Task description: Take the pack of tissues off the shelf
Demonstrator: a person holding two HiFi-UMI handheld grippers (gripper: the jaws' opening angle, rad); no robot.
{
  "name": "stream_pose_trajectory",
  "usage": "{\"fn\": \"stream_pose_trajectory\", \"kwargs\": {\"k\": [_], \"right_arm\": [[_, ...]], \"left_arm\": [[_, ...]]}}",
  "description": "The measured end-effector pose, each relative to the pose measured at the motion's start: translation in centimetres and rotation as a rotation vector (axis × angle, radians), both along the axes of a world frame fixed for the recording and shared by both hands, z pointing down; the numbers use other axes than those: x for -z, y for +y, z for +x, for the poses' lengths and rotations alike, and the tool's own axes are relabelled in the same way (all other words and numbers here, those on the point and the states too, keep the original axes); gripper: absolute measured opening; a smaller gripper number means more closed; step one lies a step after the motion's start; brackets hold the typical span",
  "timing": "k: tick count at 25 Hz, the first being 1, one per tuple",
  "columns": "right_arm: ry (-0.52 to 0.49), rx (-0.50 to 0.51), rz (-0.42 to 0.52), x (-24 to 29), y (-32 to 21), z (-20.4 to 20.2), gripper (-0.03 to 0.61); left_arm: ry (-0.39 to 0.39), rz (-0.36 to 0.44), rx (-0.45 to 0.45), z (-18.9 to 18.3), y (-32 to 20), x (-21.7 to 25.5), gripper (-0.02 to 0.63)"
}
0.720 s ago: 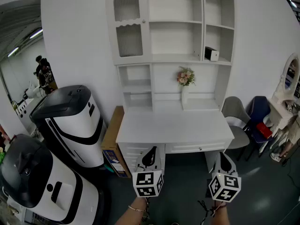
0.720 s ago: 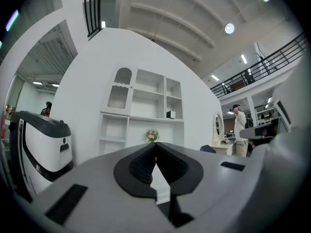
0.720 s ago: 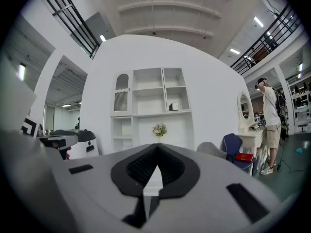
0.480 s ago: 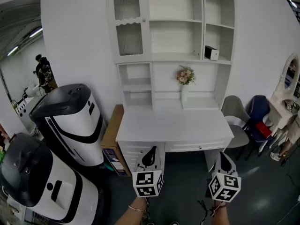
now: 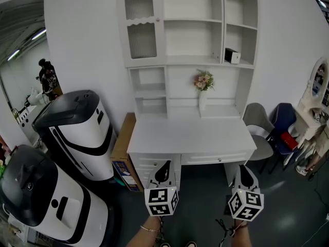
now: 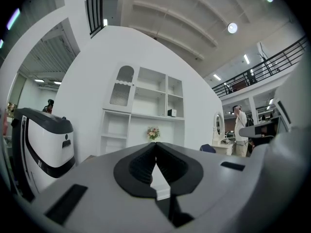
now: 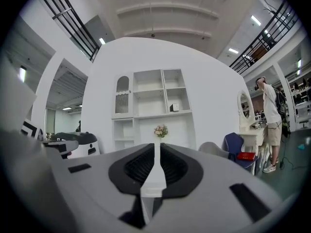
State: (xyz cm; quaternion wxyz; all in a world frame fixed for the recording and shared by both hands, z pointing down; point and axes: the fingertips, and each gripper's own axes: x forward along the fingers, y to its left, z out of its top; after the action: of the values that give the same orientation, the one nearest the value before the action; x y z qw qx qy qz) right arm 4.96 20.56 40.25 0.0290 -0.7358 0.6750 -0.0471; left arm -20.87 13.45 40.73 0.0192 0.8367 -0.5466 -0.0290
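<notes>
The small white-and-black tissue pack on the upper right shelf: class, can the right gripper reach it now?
Probably not yet. The small white-and-black tissue pack sits in an open, doorless compartment, but the right gripper hangs low before the white desk, well short.

Industrial test hall — staged home desk, parked machines, mezzanine railing.

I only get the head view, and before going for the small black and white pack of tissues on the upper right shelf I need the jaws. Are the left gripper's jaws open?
Observer: No. The left gripper view shows the left gripper with its black jaws pressed together and nothing between them.
Operator: And the other one?
Observer: In its own view the right gripper is shut too, apart from a thin slit, and it holds nothing.
</notes>
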Motion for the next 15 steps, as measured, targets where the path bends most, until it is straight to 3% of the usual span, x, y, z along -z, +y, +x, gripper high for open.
{"fn": "stream_pose_trajectory", "kwargs": {"k": [5,15], "right_arm": [[-0.006,-0.002,0.009,0.2,0.0,0.2,0.093],[-0.005,-0.019,0.002,-0.1,-0.5,1.0,0.307]], "left_arm": [[0.003,-0.004,0.007,-0.1,-0.1,-0.2,0.018],[0.006,-0.011,0.016,0.0,-0.6,-0.4,0.018]]}}
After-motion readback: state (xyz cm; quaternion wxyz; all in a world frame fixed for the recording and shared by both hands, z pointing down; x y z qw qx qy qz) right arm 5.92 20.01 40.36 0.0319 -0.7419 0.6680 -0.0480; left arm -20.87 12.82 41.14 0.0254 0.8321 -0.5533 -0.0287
